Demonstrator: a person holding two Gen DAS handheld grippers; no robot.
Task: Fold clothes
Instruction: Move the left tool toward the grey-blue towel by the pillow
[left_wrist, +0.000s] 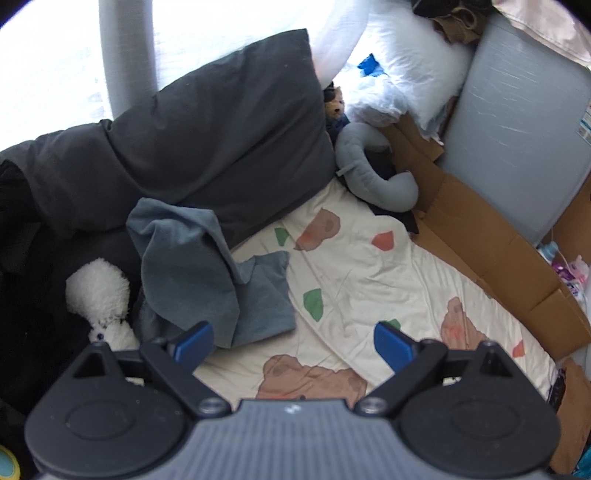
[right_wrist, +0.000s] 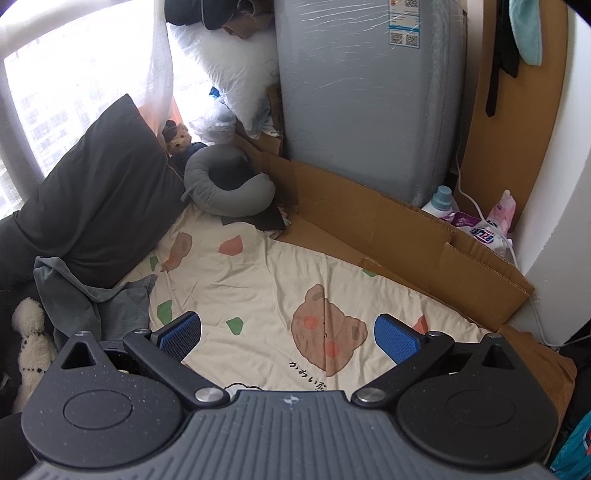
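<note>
A crumpled grey-blue garment (left_wrist: 207, 273) lies heaped at the left of a cream bear-print sheet (left_wrist: 369, 280), partly leaning on a dark grey pillow (left_wrist: 221, 136). My left gripper (left_wrist: 293, 345) hangs open just in front of it, its left blue pad (left_wrist: 194, 341) close to the cloth's lower edge, nothing between the pads. In the right wrist view the same garment (right_wrist: 96, 299) sits at the far left on the sheet (right_wrist: 266, 291). My right gripper (right_wrist: 288, 338) is open above the bear print, well right of the garment, holding nothing.
A white plush toy (left_wrist: 99, 295) lies left of the garment. A grey neck pillow (right_wrist: 225, 184), a small teddy (right_wrist: 179, 140) and white pillows are at the back. Flattened cardboard (right_wrist: 388, 229) and a wrapped grey mattress (right_wrist: 369, 92) border the right; bottles (right_wrist: 476, 225) stand in the corner.
</note>
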